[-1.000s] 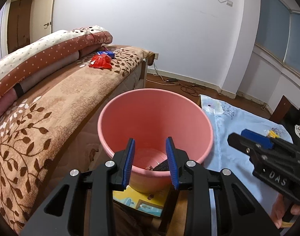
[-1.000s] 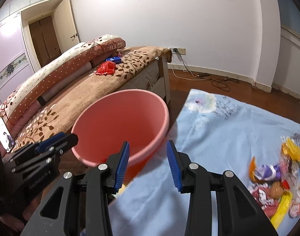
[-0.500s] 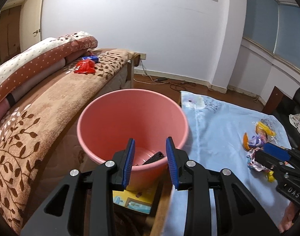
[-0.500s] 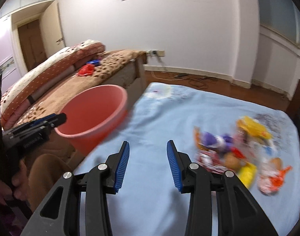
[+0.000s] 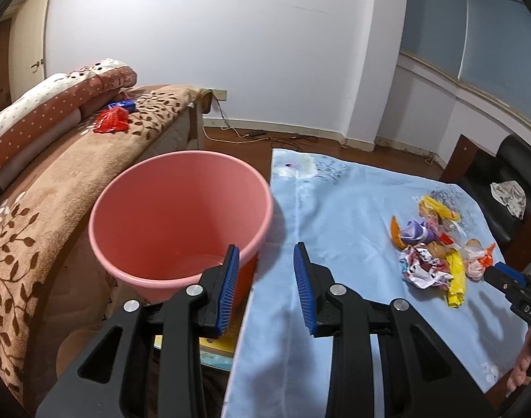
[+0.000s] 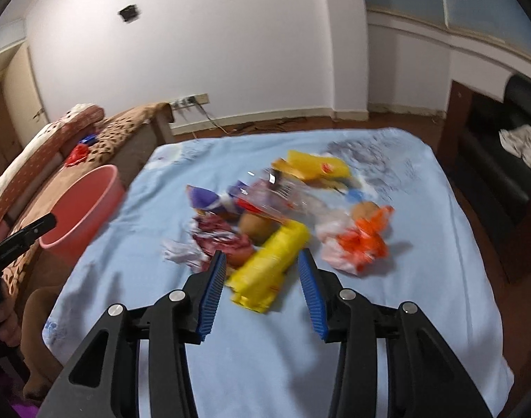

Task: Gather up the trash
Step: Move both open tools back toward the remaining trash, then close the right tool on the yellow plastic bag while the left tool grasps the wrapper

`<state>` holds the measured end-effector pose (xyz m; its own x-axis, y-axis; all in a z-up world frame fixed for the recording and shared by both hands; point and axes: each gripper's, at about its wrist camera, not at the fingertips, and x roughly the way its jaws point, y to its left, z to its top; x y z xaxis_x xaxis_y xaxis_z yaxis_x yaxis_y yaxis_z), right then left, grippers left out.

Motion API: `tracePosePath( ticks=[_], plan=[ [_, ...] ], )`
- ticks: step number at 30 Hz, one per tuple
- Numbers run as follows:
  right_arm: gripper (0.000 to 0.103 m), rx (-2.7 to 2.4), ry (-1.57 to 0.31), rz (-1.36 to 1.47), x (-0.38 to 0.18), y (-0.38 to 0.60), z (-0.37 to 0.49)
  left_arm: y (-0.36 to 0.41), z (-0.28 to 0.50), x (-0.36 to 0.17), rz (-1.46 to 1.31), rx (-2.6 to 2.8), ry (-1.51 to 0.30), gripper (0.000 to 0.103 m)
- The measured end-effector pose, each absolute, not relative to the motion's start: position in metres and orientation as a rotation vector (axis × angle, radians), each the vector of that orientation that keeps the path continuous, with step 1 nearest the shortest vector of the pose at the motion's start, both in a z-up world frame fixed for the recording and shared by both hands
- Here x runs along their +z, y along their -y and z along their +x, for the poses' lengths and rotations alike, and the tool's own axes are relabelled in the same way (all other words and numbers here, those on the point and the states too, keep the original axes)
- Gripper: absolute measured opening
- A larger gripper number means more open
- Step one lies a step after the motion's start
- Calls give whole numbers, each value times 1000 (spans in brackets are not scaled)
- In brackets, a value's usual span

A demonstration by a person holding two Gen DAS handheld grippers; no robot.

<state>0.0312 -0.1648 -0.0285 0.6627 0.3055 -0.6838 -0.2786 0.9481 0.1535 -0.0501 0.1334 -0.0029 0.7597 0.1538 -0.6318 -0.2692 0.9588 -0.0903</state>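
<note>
A pile of trash wrappers (image 6: 282, 216) lies on a table under a light blue cloth (image 6: 265, 348); it also shows in the left wrist view (image 5: 436, 247). A yellow wrapper (image 6: 270, 268) is the nearest piece. My right gripper (image 6: 262, 289) is open and empty, just in front of the yellow wrapper. A pink bucket (image 5: 178, 223) stands left of the table; it also shows in the right wrist view (image 6: 84, 209). My left gripper (image 5: 265, 289) is open and empty, at the bucket's near right rim.
A bed with a brown leaf-patterned blanket (image 5: 56, 191) runs along the left, with red and blue packets (image 5: 112, 120) on it. A black chair with a crumpled cloth (image 5: 509, 195) stands at the right. Cables lie on the floor by the far wall.
My right gripper has swung right from the bucket to the trash pile. My left gripper has shifted right, from over the bucket's middle to its right rim. Both stay open.
</note>
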Motion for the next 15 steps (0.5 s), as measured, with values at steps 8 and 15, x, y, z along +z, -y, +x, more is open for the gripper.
tracePosePath(
  ticks=[8,15],
  plan=[
    [44,317,-874,117,-49,160,48,-112,-47,-6,-154,180,-689,33],
    [44,284,-945,151,-69,155,70,-96,-37,-4,-196,70,-736,33]
  ],
)
